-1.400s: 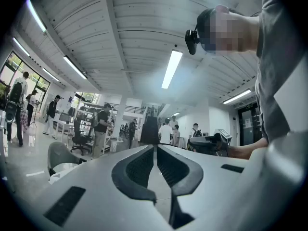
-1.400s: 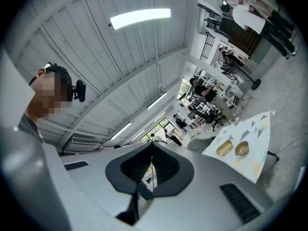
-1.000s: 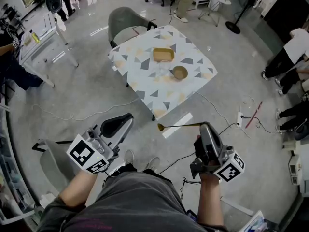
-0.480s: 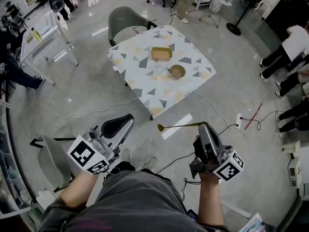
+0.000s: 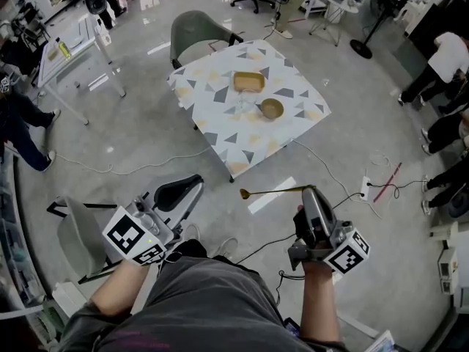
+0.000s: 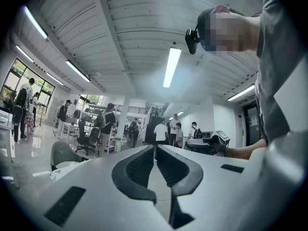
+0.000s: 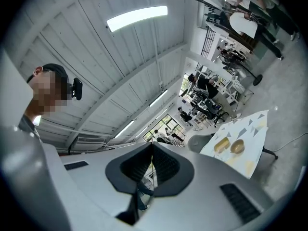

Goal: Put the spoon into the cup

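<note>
In the head view my right gripper (image 5: 308, 191) is shut on the handle end of a long golden spoon (image 5: 267, 191). The spoon lies level and its bowl points left. It hangs over the floor, well short of the patterned table (image 5: 220, 134). On that table stand a round brown cup (image 5: 272, 109), a rectangular wooden tray (image 5: 248, 82) and a clear glass (image 5: 242, 107). The right gripper view shows the same cup (image 7: 237, 147), far beyond the shut right gripper (image 7: 152, 143). My left gripper (image 5: 193, 181) is shut and holds nothing; in its own view the left gripper (image 6: 155, 147) has its pads together.
A grey chair (image 5: 195, 34) stands behind the table. Cables and a power strip (image 5: 364, 185) lie on the floor to the right, with a white tape strip (image 5: 270, 194) under the spoon. A grey chair (image 5: 79, 246) is beside my left arm. People stand around the room's edges.
The table and floor have shifted a little in the head view. Both grippers stay shut, and the spoon is held in the right one as before.
</note>
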